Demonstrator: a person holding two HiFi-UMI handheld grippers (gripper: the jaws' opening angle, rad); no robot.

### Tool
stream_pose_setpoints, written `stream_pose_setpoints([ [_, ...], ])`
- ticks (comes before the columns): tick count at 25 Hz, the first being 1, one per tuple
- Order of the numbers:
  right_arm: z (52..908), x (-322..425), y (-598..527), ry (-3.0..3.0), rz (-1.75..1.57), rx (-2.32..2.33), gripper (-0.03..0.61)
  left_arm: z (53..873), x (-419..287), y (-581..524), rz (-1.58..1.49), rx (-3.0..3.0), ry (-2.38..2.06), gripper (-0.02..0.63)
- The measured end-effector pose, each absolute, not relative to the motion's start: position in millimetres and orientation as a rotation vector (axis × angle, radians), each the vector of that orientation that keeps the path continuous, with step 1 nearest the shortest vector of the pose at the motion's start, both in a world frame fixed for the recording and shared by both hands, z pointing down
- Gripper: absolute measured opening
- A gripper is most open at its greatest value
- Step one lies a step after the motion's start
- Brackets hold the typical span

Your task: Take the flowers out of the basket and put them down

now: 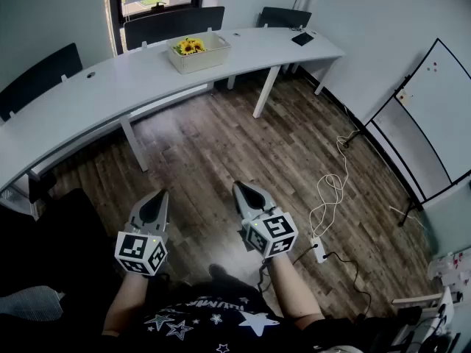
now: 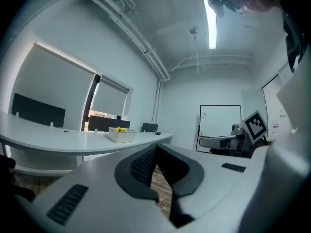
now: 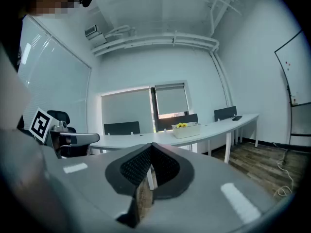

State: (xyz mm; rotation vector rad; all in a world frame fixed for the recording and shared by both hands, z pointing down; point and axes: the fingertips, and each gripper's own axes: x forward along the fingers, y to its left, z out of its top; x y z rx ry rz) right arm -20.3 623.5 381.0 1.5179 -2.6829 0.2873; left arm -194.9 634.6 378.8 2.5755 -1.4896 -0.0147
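Yellow sunflowers (image 1: 189, 46) lie in a cream basket (image 1: 199, 54) on the long curved white table (image 1: 110, 87) at the far side of the room. The basket (image 2: 121, 135) (image 3: 186, 129) also shows small in both gripper views, with flowers (image 2: 119, 129) (image 3: 181, 125) on top. My left gripper (image 1: 160, 195) and right gripper (image 1: 236, 186) are held low near the person's body, far from the table, over the wood floor. Both are shut with nothing between the jaws. In its own view the left gripper (image 2: 155, 147) has its tips together, and so does the right gripper (image 3: 151, 145).
Dark chairs (image 1: 174, 24) stand behind the table. A whiteboard (image 1: 430, 116) leans at the right wall. A white cable and power strip (image 1: 321, 250) lie on the wood floor (image 1: 221, 145) right of my grippers. A dark object (image 1: 302, 39) lies on the table's right end.
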Motion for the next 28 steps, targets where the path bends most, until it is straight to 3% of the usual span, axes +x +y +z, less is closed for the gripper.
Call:
stream_pose_setpoints([
  [28,406.9,-80.0,658.4,-2.637,0.276,1.495,0.002,403.6,-246.0,665.8,-0.026,2.558,-1.399,0.009],
])
